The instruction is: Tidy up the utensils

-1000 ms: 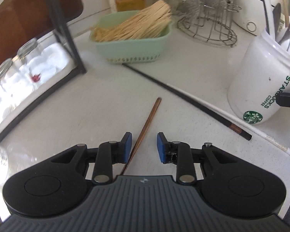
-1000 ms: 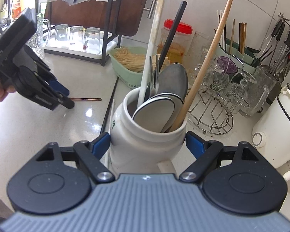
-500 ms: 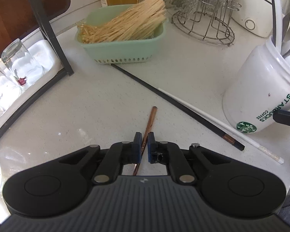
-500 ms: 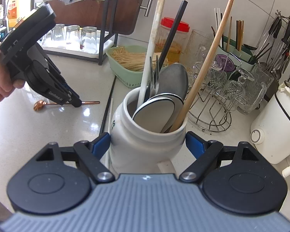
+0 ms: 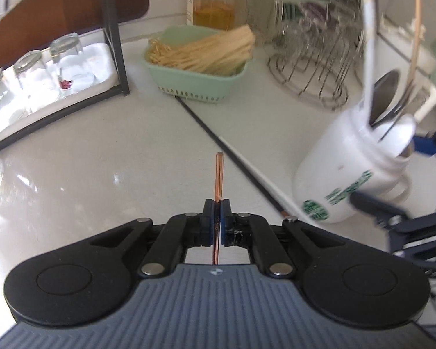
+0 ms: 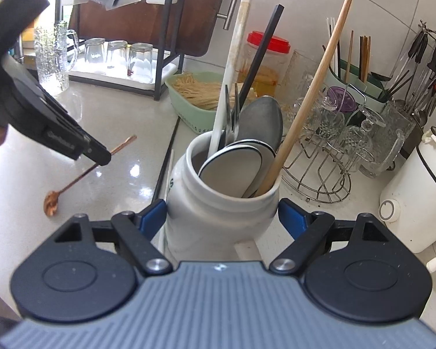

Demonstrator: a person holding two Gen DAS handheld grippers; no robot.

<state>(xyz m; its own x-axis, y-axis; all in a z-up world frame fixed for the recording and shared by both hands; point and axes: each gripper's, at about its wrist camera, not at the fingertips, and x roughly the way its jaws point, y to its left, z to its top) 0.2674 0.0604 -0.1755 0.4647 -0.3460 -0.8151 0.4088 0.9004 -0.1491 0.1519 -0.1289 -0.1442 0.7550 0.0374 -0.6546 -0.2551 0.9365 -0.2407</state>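
Observation:
My left gripper (image 5: 217,204) is shut on the handle of a thin copper spoon (image 5: 218,174) and holds it tilted above the counter; in the right wrist view the spoon (image 6: 72,181) hangs bowl-down from the left gripper (image 6: 103,160). My right gripper (image 6: 221,212) has its jaws wide on both sides of a white Starbucks jar (image 6: 218,218) full of spoons, chopsticks and a wooden stick; whether the pads press it I cannot tell. The jar (image 5: 348,180) looks tilted in the left wrist view. A black chopstick (image 5: 200,125) and a white one (image 5: 258,174) lie on the counter.
A green basket of wooden sticks (image 5: 200,58) stands behind the chopsticks. A black rack with upturned glasses (image 5: 35,78) is at the left. A wire glass stand (image 6: 328,157), a red-lidded jar (image 6: 269,58), a utensil caddy (image 6: 360,87) and a white cooker (image 6: 415,197) crowd the right.
My left gripper closed on the copper spoon's handle and lifted it off the counter, bowl hanging down. The right gripper stayed around the white jar, which now looks tilted.

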